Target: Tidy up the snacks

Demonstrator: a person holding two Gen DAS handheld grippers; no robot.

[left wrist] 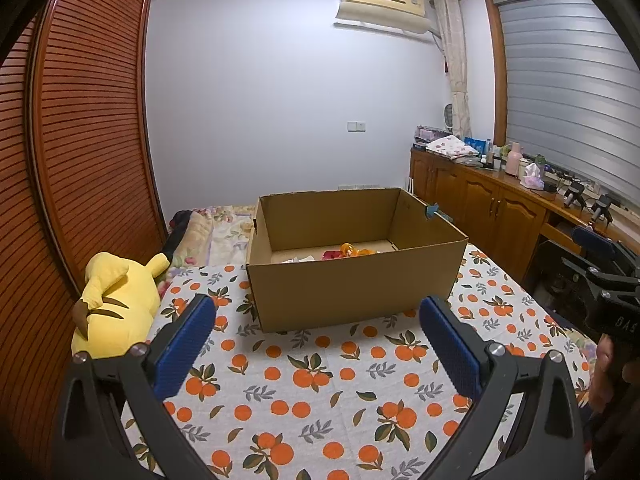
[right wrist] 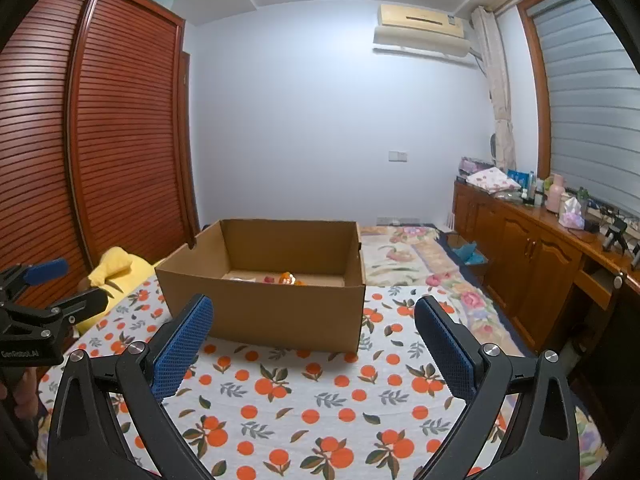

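Hovering short of the box, both claws gaping and empty: left claw squarely before the box's near wall, right claw just off that wall's right half. Beyond, low inside the box near its back wall, snacks, orange and red, straight ahead. Neither claw plainly nearer; long axis unreadable.

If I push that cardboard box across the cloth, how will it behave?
The cardboard box looks nearly empty, with only a few small snacks on its floor, so it is probably light and should slide easily. Its thin open-top walls may flex if squeezed. The orange-print cloth beneath could bunch up.
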